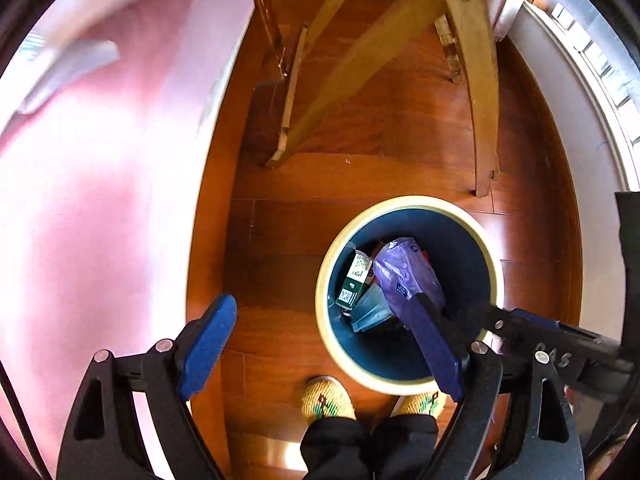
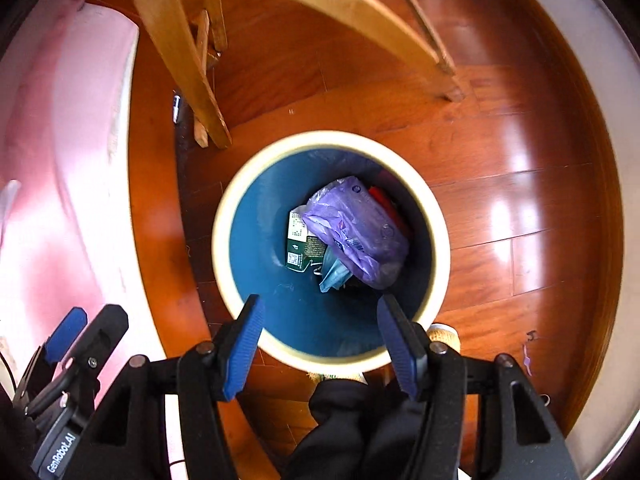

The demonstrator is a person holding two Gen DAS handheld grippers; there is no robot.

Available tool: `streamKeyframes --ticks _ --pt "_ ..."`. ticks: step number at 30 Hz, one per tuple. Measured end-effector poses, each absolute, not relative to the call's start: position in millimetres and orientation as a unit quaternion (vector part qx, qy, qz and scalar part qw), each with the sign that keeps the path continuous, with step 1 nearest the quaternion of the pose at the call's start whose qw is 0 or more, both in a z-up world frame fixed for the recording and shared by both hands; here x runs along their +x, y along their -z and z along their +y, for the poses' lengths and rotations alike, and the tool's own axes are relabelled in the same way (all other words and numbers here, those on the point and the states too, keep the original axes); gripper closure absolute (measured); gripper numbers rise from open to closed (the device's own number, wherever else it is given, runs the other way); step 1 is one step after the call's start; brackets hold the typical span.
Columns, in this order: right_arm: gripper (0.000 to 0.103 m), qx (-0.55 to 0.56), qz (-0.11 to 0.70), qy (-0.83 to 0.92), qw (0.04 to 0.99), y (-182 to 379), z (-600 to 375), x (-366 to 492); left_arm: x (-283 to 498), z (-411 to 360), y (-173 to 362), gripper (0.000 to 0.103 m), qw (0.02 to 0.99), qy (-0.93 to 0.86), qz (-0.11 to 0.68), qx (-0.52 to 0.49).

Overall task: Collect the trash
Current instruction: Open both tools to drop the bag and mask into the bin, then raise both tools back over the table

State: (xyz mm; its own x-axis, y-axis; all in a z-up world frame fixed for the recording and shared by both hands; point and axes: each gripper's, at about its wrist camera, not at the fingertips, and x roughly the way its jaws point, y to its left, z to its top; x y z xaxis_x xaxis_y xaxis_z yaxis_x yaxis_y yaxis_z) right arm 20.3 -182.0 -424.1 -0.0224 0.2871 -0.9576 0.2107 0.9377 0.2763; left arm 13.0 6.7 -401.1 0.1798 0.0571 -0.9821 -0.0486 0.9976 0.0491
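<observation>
Both grippers, the right gripper [image 2: 320, 344] and the left gripper [image 1: 320, 344], hung spread and empty above the blue waste bin [image 2: 256, 216], where a purple plastic bag [image 2: 356, 232] lay atop a green carton [image 2: 300, 246], wooden chair legs [image 2: 192, 80] beyond.

A reddish wooden floor [image 2: 500, 128] carries the pale legs of a wooden chair [image 1: 480, 92], and a pink bedspread [image 1: 100, 200] (brightly sunlit) hangs at the left edge.
</observation>
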Motion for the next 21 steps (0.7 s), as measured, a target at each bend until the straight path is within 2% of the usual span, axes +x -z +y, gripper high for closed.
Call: streamKeyframes --ticks 21 --pt "0.044 0.132 0.675 -0.065 0.722 191 -191 -16 -15 9 155 0.017 0.815 0.006 0.579 -0.035"
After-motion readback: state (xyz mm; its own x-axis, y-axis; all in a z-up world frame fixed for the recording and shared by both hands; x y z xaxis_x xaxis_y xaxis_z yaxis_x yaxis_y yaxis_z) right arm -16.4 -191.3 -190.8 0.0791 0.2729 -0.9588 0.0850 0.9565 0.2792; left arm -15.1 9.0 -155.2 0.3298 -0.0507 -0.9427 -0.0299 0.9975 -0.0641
